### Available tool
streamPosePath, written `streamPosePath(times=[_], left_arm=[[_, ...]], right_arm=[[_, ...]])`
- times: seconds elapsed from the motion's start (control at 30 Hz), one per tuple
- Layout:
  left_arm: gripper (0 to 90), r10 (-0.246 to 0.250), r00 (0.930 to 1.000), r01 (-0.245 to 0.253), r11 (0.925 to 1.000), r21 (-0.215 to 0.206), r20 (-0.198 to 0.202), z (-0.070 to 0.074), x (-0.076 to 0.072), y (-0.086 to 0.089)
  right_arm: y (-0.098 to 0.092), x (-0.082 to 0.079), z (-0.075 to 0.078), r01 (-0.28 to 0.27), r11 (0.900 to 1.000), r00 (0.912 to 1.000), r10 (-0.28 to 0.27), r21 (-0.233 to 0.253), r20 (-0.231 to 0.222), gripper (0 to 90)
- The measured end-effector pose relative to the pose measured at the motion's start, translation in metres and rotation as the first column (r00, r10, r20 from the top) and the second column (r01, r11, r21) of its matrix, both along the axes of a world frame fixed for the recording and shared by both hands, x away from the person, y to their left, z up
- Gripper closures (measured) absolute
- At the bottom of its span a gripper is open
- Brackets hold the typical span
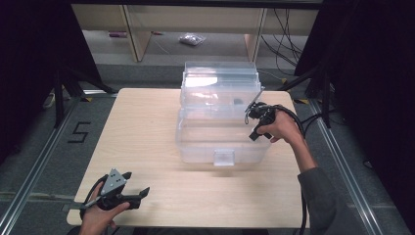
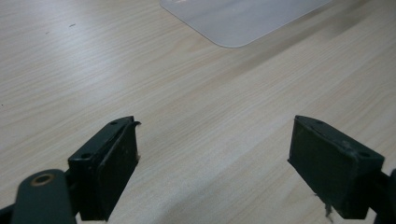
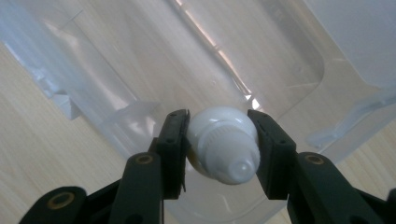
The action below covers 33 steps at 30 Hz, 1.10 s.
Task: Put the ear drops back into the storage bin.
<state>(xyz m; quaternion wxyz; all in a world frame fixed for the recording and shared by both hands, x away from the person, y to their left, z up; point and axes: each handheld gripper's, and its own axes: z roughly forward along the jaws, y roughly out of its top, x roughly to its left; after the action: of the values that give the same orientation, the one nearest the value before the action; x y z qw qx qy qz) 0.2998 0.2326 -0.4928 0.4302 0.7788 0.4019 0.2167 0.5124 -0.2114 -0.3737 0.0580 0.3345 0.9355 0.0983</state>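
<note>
A clear plastic storage box (image 1: 222,144) stands on the far middle of the wooden table (image 1: 142,127), with its lid (image 1: 220,78) tipped up at the back. Over the box's right rim, my right gripper (image 1: 252,112) is shut on a small white bottle with a ribbed cap (image 3: 224,149). In the right gripper view the right gripper (image 3: 218,115) looks down into the box (image 3: 116,60), whose floor is bare below the bottle. My left gripper (image 1: 138,183) is open near the table's front left corner. The left gripper (image 2: 215,123) has only wood between its jaws, and a corner of the box (image 2: 243,18) lies ahead.
The box has a latch tab (image 1: 223,157) on its front wall. Light wooden shelving (image 1: 137,29) and a plastic bag (image 1: 192,39) are on the floor beyond the table. Cables (image 1: 286,34) hang at the back right. A "5" mark (image 1: 78,132) lies on the floor at the left.
</note>
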Motion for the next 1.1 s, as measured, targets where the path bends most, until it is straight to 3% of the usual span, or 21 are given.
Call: streamPosePath(times=[0.07, 0.17, 0.2, 0.27, 0.37, 0.57, 0.63, 0.77, 0.93, 1.0, 1.03, 1.1], left_arm=[[15.1, 0.000, 1.0000, 0.000, 1.0000, -0.001, 0.000, 0.000, 0.000, 0.000], [15.1, 0.002, 1.0000, -0.002, 1.0000, -0.002, -0.001, 0.000, 0.000, 0.000], [15.1, 0.002, 1.0000, -0.002, 1.0000, -0.001, -0.001, 0.000, 0.000, 0.000], [15.1, 0.002, 1.0000, -0.002, 1.0000, -0.003, -0.001, 0.000, 0.000, 0.000], [15.1, -0.003, 1.0000, 0.003, 1.0000, 0.008, -0.002, 0.000, 0.000, 0.001], [15.1, -0.004, 1.0000, 0.004, 1.0000, 0.009, -0.002, 0.000, 0.000, 0.001], [15.1, -0.004, 1.0000, 0.004, 1.0000, 0.009, -0.002, 0.000, 0.000, 0.001], [15.1, -0.004, 1.0000, 0.004, 0.9999, 0.011, -0.004, 0.000, 0.000, 0.001], [15.1, -0.004, 1.0000, 0.004, 0.9999, 0.010, -0.004, 0.000, 0.000, 0.001], [15.1, -0.004, 1.0000, 0.004, 0.9999, 0.010, -0.004, 0.000, 0.000, 0.001], [15.1, -0.005, 1.0000, 0.005, 0.9999, 0.010, -0.004, 0.000, 0.000, 0.001], [15.1, -0.005, 1.0000, 0.005, 0.9999, 0.011, -0.004, 0.000, 0.000, 0.001]], right_arm=[[0.002, 0.002, -0.003, 0.016, 1.000, 0.9998, -0.016, 0.003, -0.012, 60.1], [0.003, 0.007, -0.009, 0.024, 0.999, 0.9996, -0.024, -0.031, -0.014, 60.1], [0.002, 0.009, -0.011, 0.009, 1.000, 0.9999, -0.009, -0.028, -0.008, 60.2], [0.004, 0.009, -0.014, 0.050, 0.998, 0.9983, -0.051, -0.026, -0.029, 60.1], [0.003, 0.012, -0.022, 0.023, 0.999, 0.9993, -0.024, -0.022, -0.028, 60.1], [0.005, 0.011, -0.034, 0.065, 0.997, 0.9957, -0.068, -0.046, -0.062, 60.1], [0.003, 0.012, -0.038, 0.044, 0.998, 0.9976, -0.046, -0.046, -0.052, 60.1], [0.004, 0.012, -0.042, 0.066, 0.996, 0.9953, -0.070, -0.059, -0.067, 60.1], [0.006, 0.015, -0.046, 0.030, 0.998, 0.9981, -0.033, -0.055, -0.052, 60.1], [0.008, 0.015, -0.048, 0.046, 0.997, 0.9963, -0.050, -0.067, -0.070, 60.1], [0.008, 0.017, -0.049, 0.029, 0.997, 0.9973, -0.034, -0.070, -0.066, 60.1], [0.010, 0.016, -0.050, 0.055, 0.995, 0.9949, -0.062, -0.088, -0.080, 60.1]])
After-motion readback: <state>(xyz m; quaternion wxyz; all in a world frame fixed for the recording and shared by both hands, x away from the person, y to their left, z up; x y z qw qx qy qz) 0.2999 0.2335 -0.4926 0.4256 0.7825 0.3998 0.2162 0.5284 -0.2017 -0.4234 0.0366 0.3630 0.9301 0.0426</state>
